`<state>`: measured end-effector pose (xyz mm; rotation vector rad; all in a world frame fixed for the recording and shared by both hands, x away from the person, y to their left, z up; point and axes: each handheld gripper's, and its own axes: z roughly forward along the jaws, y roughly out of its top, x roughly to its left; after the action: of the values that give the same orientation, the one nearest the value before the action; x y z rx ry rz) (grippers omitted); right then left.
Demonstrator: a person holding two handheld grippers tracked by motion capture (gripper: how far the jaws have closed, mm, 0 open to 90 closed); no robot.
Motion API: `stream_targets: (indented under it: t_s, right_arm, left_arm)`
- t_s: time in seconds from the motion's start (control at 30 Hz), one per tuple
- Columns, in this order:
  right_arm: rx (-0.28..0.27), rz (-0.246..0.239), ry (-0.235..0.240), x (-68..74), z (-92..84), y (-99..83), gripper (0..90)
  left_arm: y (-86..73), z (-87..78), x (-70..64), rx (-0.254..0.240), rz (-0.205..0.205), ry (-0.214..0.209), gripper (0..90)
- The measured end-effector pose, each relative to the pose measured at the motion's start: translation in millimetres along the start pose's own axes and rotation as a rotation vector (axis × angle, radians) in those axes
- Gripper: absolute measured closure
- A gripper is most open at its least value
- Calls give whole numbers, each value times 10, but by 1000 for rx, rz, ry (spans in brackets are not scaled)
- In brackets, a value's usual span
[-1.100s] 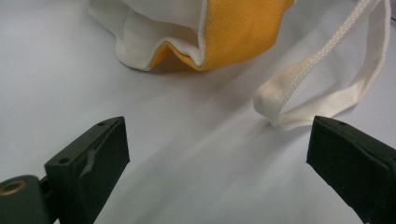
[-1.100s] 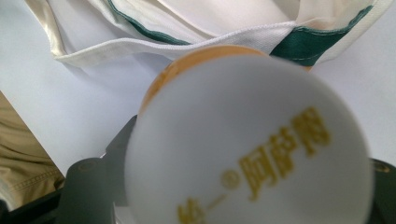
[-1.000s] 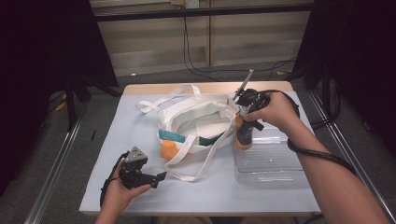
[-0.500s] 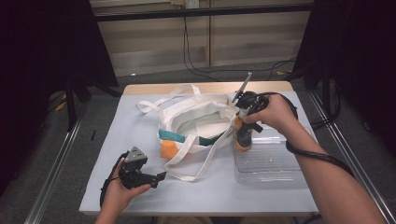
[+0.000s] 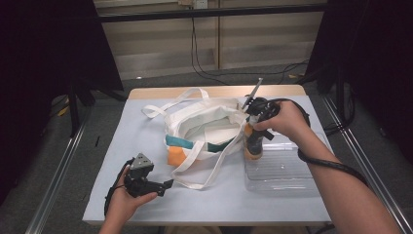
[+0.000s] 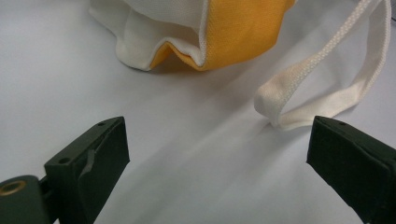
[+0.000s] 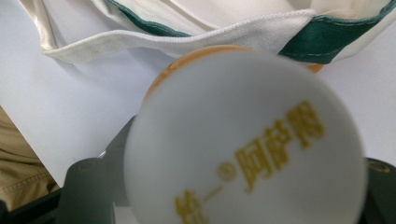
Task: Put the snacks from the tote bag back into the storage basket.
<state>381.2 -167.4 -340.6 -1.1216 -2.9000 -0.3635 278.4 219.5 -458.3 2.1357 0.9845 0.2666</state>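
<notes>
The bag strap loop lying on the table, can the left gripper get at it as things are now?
Probably yes. The left gripper is open and low over the table, with the strap loop just ahead near its right-hand jaw and nothing in between.

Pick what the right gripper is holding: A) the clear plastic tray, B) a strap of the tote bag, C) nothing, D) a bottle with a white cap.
D: the right gripper is shut on an orange bottle whose white cap faces its camera.

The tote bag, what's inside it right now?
The tote bag lies open; its pale lining shows, with no item visible inside. Folds hide its depths. The bottle is outside, in the right gripper.
</notes>
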Motion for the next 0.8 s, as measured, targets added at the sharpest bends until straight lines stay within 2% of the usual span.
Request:
stream_targets:
  t_s: [0.8]
  right_arm:
    - [1, -5, 6, 1, 99, -27, 306]
  left_arm:
    - [2, -2, -1, 2, 2, 0, 54]
